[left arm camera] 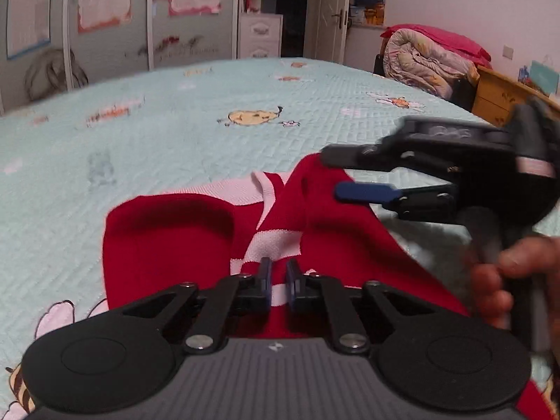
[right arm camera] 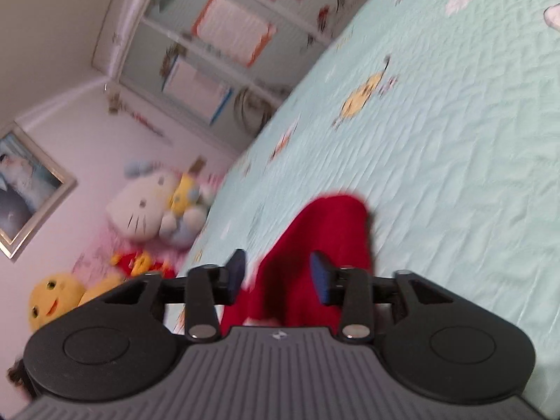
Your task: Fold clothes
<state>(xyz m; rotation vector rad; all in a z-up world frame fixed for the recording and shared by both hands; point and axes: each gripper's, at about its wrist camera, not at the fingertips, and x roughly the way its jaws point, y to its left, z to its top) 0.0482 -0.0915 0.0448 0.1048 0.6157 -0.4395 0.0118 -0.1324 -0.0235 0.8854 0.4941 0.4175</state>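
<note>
A red knit garment with white bands lies crumpled on a mint quilted bedspread. In the left wrist view my left gripper is nearly closed on a raised fold of the garment at its near edge. My right gripper comes in from the right, held by a hand, with its jaws apart beside a lifted red flap. In the right wrist view the right gripper stands open. The red garment lies loose between and beyond its fingers, and neither pad presses on it.
A rolled duvet under pink bedding sits at the far right of the bedspread. A wooden cabinet stands beside it. Wardrobe doors line the back wall. Plush toys are piled at the bed's head.
</note>
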